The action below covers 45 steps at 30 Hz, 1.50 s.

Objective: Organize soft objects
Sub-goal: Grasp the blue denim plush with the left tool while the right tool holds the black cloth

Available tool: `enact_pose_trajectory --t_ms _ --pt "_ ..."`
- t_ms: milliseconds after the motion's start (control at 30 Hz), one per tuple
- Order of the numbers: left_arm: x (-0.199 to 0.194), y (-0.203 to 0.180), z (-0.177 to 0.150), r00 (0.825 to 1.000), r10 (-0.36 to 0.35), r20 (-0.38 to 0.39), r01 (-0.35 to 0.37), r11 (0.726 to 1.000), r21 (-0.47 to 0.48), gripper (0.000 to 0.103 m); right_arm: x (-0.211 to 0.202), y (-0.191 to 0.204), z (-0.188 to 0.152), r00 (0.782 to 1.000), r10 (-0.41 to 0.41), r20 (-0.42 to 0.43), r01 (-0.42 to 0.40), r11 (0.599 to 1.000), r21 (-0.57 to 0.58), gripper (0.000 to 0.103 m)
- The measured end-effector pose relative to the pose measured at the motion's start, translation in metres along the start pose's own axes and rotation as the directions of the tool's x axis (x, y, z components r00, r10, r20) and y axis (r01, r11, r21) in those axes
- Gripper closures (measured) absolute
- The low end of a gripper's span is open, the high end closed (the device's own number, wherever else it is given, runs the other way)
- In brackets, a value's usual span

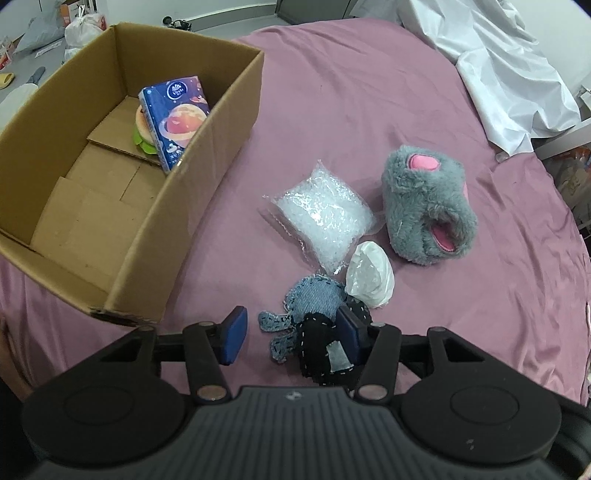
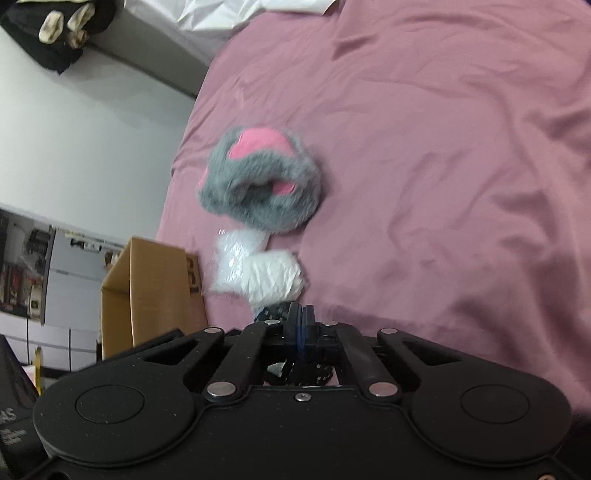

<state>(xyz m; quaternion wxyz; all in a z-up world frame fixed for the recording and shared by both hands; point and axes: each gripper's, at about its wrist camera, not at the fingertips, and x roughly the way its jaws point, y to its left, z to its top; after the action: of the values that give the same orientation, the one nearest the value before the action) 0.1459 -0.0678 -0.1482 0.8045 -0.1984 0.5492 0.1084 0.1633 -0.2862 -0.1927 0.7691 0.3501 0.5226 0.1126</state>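
A denim-and-black stitched soft toy [image 1: 314,295] lies on the pink bedsheet [image 1: 369,110]. My left gripper [image 1: 291,325] stands open over it: the right pad rests against the black part and the left pad is clear of it. Beyond lie a clear bag of beads [image 1: 321,218], a crumpled white bag [image 1: 371,277] and a grey plush slipper [image 1: 424,206]. The cardboard box [image 1: 207,177] holds a blue tissue pack [image 1: 177,118] and a toy burger [image 1: 142,136]. My right gripper [image 2: 302,314] is shut, pads together, just above the toy [image 2: 271,313]; whether it pinches fabric is hidden.
A white sheet [image 1: 498,66] is bunched at the bed's far right. The right wrist view shows the slipper [image 2: 258,184], the white bag [image 2: 275,277] and the box [image 2: 155,288] at the bed's edge. Bags lie on the floor [image 1: 81,29] beyond the box.
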Motion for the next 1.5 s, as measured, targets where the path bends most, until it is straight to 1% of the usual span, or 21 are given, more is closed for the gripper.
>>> enact_pose_trajectory --t_ms 33,67,100,133,167,200,233,267,300,333,467,600,633,700,733,800,900,1000,1233,1333,1500 --pt "0.0 0.0 0.0 1.0 0.0 0.001 0.0 1.0 -0.005 0.051 0.001 -0.001 0.0 1.0 0.008 -0.01 -0.008 1.0 0.004 0.103" --pt "0.0 0.0 0.001 1.0 -0.001 0.005 0.001 1.0 -0.012 0.051 0.006 -0.001 0.001 0.998 0.03 -0.047 -0.029 1.0 0.009 0.103" --pt "-0.001 0.001 0.001 1.0 0.0 0.01 0.0 1.0 -0.016 0.052 0.01 -0.002 0.0 0.996 0.05 -0.077 -0.049 0.999 0.022 0.099" --pt "-0.003 0.001 0.002 1.0 0.001 0.018 -0.001 1.0 -0.022 0.052 0.013 -0.001 0.0 0.994 0.056 -0.089 -0.054 0.998 0.028 0.096" --pt "-0.005 0.002 0.003 1.0 0.001 0.025 0.0 1.0 -0.026 0.052 0.016 0.0 0.0 0.994 0.05 -0.096 -0.047 0.999 0.026 0.094" --pt "-0.006 0.003 0.004 1.0 -0.001 0.031 0.002 0.999 -0.033 0.052 0.016 0.001 0.0 0.994 0.054 -0.098 -0.051 0.998 0.024 0.088" --pt "-0.008 0.004 0.005 0.999 0.0 0.038 0.002 0.999 -0.042 0.052 0.017 0.002 0.0 0.994 0.059 -0.096 -0.057 0.998 0.027 0.074" --pt "-0.01 0.006 0.006 0.999 -0.002 0.044 0.004 0.999 -0.053 0.052 0.017 0.002 0.0 0.994 0.053 -0.096 -0.051 0.998 0.025 0.068" --pt "-0.012 0.007 0.007 0.999 -0.003 0.048 0.006 0.998 -0.06 0.052 0.018 0.004 -0.001 0.994 0.043 -0.097 -0.041 0.999 0.019 0.059" --pt "-0.012 0.007 0.009 0.999 -0.004 0.053 0.007 0.998 -0.066 0.052 0.02 0.005 -0.001 0.994 0.036 -0.1 -0.035 0.999 0.012 0.057" --pt "-0.013 0.012 0.013 0.999 -0.008 0.053 0.013 0.996 -0.088 0.052 0.028 0.01 -0.002 0.991 0.041 -0.124 -0.043 0.999 -0.011 0.056" --pt "-0.01 0.014 0.013 0.999 -0.02 0.046 0.025 0.995 -0.098 0.052 0.038 0.016 -0.007 0.988 0.014 -0.151 -0.022 0.998 -0.051 0.057" --pt "-0.009 0.014 0.013 0.999 -0.022 0.041 0.026 0.995 -0.099 0.052 0.041 0.018 -0.009 0.987 0.012 -0.16 -0.023 0.998 -0.066 0.064" --pt "-0.006 0.015 0.011 0.999 -0.026 0.024 0.028 0.994 -0.106 0.052 0.045 0.021 -0.012 0.985 0.006 -0.173 -0.023 0.995 -0.095 0.073" --pt "-0.004 0.015 0.01 0.999 -0.028 0.018 0.03 0.994 -0.109 0.052 0.043 0.021 -0.012 0.987 -0.001 -0.163 -0.015 0.995 -0.097 0.077" --pt "-0.002 0.014 0.009 0.999 -0.027 0.017 0.029 0.994 -0.104 0.052 0.035 0.018 -0.01 0.992 -0.002 -0.127 -0.008 0.997 -0.081 0.08" --pt "0.003 0.013 0.005 1.0 -0.026 0.01 0.027 0.996 -0.088 0.052 0.023 0.01 -0.006 0.997 -0.027 -0.068 0.024 0.999 -0.041 0.081" --pt "0.009 0.011 0.002 1.0 -0.024 -0.001 0.024 0.997 -0.079 0.052 0.017 0.004 -0.003 0.998 -0.053 -0.025 0.052 0.999 -0.01 0.081" --pt "0.02 0.007 0.001 0.999 -0.044 -0.026 0.042 0.996 -0.084 0.052 0.011 -0.006 0.001 0.998 -0.065 0.007 0.065 0.997 0.036 0.081" --pt "0.027 0.003 0.002 0.998 -0.041 -0.036 0.038 0.996 -0.083 0.052 0.008 -0.007 0.002 0.997 -0.076 0.034 0.074 0.996 0.049 0.081" --pt "0.04 -0.003 0.003 0.998 -0.029 -0.051 0.025 0.996 -0.082 0.051 0.011 -0.008 0.003 0.996 -0.079 0.04 0.076 0.995 0.066 0.08"
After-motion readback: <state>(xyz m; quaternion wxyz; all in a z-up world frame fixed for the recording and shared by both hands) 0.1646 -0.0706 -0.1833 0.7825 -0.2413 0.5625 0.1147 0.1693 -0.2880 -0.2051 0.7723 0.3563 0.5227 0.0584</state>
